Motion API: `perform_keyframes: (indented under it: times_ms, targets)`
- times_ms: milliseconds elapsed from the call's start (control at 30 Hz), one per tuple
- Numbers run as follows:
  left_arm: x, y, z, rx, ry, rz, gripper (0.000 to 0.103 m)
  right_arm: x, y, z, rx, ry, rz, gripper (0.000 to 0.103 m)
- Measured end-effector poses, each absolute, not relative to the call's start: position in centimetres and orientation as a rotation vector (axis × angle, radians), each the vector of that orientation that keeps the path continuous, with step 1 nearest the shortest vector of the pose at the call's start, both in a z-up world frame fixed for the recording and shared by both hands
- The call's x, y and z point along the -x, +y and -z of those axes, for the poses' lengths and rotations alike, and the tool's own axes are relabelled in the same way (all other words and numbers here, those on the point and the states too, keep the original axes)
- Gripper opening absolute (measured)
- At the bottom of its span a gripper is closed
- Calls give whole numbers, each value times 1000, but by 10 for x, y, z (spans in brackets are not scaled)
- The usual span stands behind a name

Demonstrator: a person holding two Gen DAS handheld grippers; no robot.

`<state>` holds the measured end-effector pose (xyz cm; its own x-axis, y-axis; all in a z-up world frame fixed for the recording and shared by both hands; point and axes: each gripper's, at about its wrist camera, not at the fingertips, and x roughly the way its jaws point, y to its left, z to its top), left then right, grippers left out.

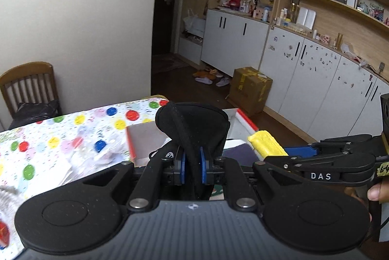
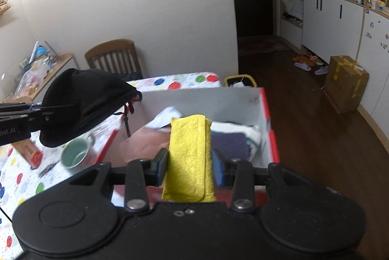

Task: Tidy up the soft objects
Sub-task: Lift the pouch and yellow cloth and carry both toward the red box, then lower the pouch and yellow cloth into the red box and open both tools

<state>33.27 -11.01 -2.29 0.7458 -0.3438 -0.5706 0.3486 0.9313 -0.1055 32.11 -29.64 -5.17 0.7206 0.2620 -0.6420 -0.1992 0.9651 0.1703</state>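
Left wrist view: left gripper (image 1: 192,164) clenched on a black fabric pouch (image 1: 194,124), thin cloth pinched between the blue pads, bulk flopping forward above the red-edged box (image 1: 245,117). Right wrist view: right gripper (image 2: 189,162) grasping a folded yellow cloth (image 2: 188,153) edgewise, held over the box (image 2: 269,114) where a purple cloth (image 2: 229,144) and a white towel (image 2: 252,132) already lie.

Likely trouble:
- pouch held by a thin fold only, so apt to slip or swing, its dangling cord (image 2: 126,121) apt to snag the near box wall
- yellow cloth apt to unfold on release and drape over the rim instead of lying flat
- two grippers near each other over one opening; possible knock if both descend together

Edges and room:
- box's left half mostly bare, right half stacked
- right box wall close to the table's edge, floor beyond
- green mug (image 2: 75,154) just beside the left wall, under the pouch
- clear air above the box
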Motion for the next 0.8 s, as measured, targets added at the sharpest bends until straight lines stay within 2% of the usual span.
perform_keyframes:
  times_ms: [300,800]
  targets:
    - [-374,-151,44,0,687,378,11,-364,-316,64,-81,739,-206,37]
    - [-414,-168,100,-5,793,352,11,-426,-308,111,-7,841,-181,37]
